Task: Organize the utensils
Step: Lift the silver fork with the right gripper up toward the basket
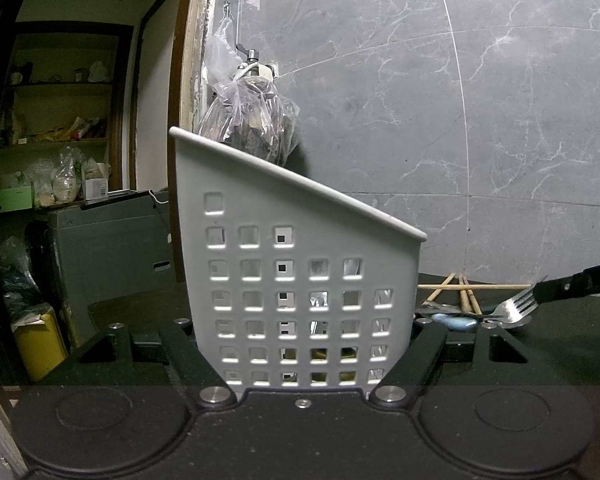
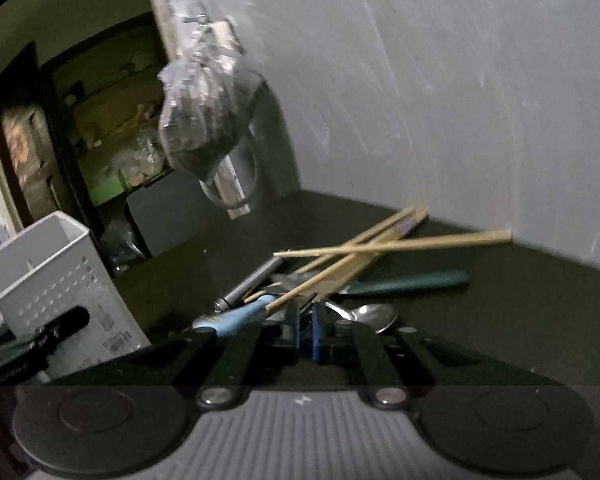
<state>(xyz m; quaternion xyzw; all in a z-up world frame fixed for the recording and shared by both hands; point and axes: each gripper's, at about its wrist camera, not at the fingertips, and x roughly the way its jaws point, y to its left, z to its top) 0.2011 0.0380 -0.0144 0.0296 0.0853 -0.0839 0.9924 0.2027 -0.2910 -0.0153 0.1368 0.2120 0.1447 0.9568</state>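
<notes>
Closest in on the left side, the left gripper (image 1: pixel 304 344) has its fingers clamped on either side of the white utensil caddy (image 1: pixel 292 280), a perforated holder with a slanted rim, standing upright on the dark counter (image 1: pixel 140 308). Through its square holes, a few utensils show dimly inside.

Over on the right, the right gripper (image 2: pixel 306 330) has its blue-tipped fingers pinched nearly together on a fork (image 1: pixel 518 306). From the left wrist view the fork's tines stick out of the black fingers, lifted just above the pile. From the right wrist view the handle itself is hidden between the pads.

Just past those fingers lies the heap of loose utensils: a light-blue-handled piece (image 2: pixel 236 316), a spoon (image 2: pixel 374 316) with its bowl facing up, a dark metal handle (image 2: pixel 252 280), and a green-handled tool (image 2: pixel 412 282). Wooden chopsticks (image 2: pixel 384 246) cross over the top of the heap, reaching to the grey marble-look wall (image 1: pixel 420 120).

Farther back, a clear plastic bag (image 1: pixel 252 120) hangs by the wall.
</notes>
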